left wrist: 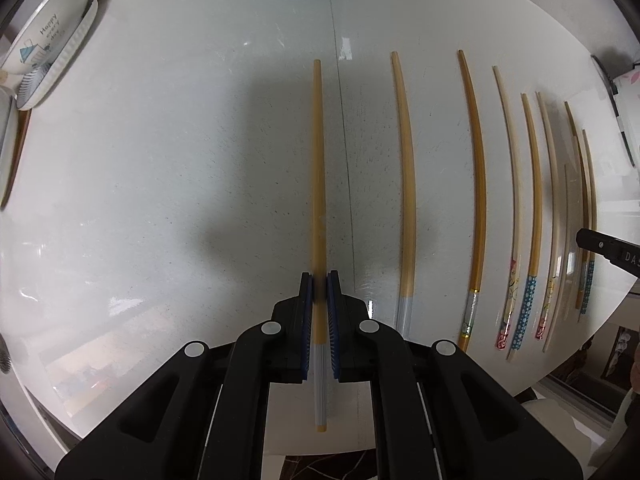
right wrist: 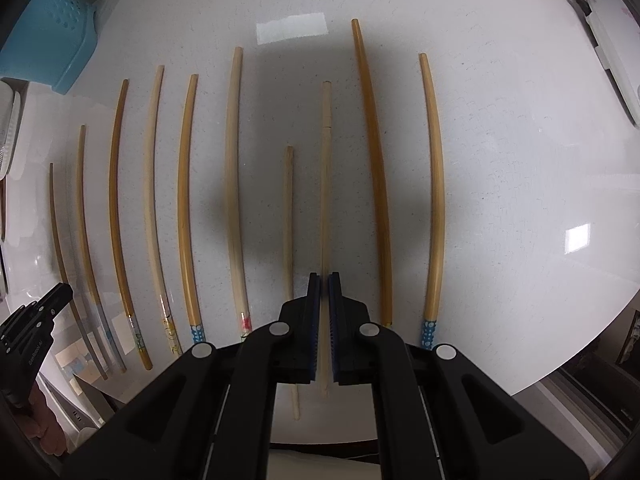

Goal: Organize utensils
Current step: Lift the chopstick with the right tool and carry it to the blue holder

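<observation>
Over the white table (left wrist: 160, 160), I am pointing both grippers straight down. My left gripper (left wrist: 320, 280) is clamping a yellow chopstick (left wrist: 318, 160); my right gripper (right wrist: 324, 280) is pinching a pale chopstick (right wrist: 325, 180).

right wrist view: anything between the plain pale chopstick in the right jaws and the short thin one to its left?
Nothing: bare white table separates the held pale chopstick from the short thin chopstick, per the right wrist view.
</observation>
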{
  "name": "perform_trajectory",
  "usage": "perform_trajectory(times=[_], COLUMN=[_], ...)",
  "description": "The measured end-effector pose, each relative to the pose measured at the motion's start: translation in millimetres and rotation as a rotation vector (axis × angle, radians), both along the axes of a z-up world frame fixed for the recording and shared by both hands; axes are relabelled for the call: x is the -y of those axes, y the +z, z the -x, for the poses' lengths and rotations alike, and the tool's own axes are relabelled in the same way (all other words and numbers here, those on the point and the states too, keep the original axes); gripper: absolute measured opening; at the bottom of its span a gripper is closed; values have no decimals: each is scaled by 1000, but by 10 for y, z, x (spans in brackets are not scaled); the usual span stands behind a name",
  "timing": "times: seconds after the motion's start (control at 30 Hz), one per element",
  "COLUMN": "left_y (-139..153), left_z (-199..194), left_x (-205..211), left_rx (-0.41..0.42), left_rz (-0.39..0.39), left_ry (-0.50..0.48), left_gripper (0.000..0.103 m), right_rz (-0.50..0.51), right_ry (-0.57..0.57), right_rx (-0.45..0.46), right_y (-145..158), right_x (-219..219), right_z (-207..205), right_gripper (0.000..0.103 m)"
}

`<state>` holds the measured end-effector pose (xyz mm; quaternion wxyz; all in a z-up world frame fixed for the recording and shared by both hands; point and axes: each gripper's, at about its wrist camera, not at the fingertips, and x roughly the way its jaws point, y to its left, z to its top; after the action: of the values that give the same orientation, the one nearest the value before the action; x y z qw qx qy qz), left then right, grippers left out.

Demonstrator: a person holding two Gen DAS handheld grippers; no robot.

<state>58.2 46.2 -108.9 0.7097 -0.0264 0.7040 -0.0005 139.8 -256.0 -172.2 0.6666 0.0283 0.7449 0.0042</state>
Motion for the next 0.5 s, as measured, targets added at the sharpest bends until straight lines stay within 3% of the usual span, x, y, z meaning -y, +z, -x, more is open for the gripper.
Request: perform_trajectory(times=[0.5], left_y=[515], left_z=[134], left_x=[107], left_rx=[130], left_rz=[-4], left_ry=[23], left_gripper=[7], right_rz=[-13], right_ry=[12], right_rx=[156], right_y=[483], right_x=[-81], right_z=[74], right_gripper=[4])
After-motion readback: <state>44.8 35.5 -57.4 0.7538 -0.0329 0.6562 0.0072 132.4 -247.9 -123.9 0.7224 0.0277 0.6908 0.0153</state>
